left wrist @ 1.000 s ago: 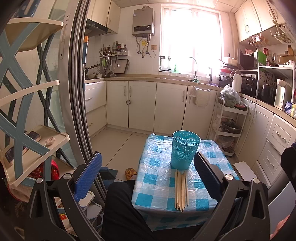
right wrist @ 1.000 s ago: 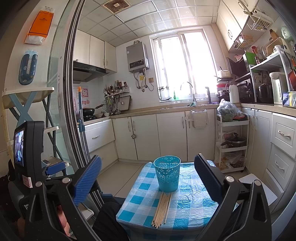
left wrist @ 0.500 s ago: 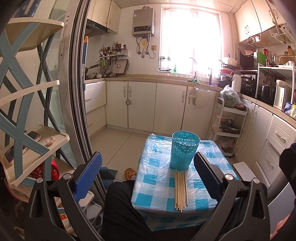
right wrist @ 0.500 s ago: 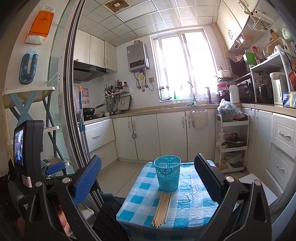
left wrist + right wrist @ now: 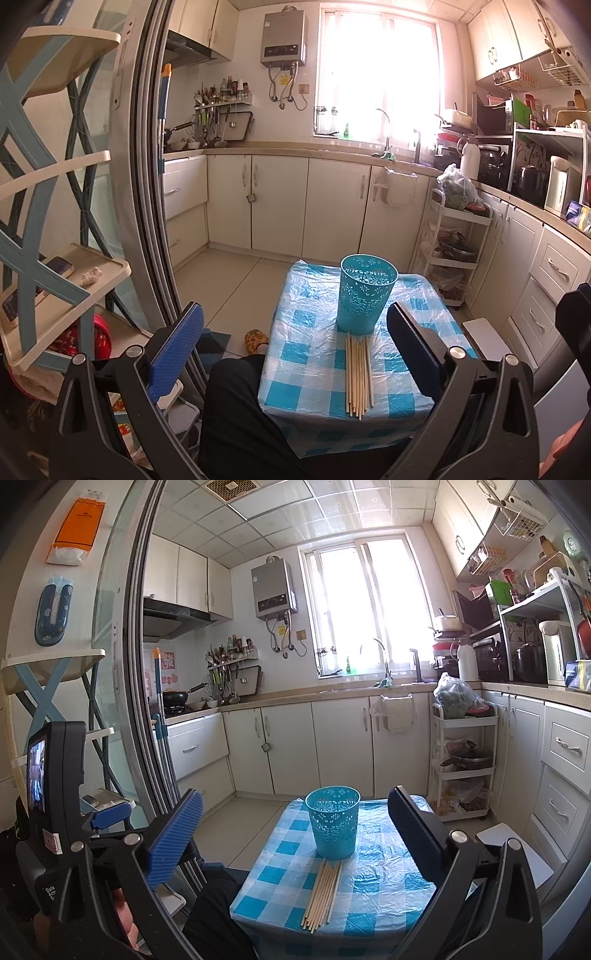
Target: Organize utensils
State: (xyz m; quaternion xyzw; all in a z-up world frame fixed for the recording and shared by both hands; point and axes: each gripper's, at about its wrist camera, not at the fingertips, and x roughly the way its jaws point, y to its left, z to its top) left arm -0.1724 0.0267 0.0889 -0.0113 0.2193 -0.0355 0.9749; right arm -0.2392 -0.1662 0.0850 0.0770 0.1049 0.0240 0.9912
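Note:
A teal perforated cup (image 5: pixel 364 293) stands upright on a small table with a blue-and-white checked cloth (image 5: pixel 306 354). Several wooden chopsticks (image 5: pixel 357 374) lie side by side in front of the cup, pointing toward me. The cup (image 5: pixel 333 827) and chopsticks (image 5: pixel 322 895) also show in the right wrist view. My left gripper (image 5: pixel 293 343) is open and empty, held back from the table above its near edge. My right gripper (image 5: pixel 295 830) is open and empty, also short of the table. The left gripper's body (image 5: pixel 55 812) shows at the left of the right wrist view.
A person's dark-trousered leg (image 5: pixel 243 417) is against the table's near left edge. A shelf rack (image 5: pixel 55 295) and sliding door frame (image 5: pixel 147 184) stand left. A white trolley (image 5: pixel 454 254) and kitchen cabinets (image 5: pixel 546 280) stand right and behind.

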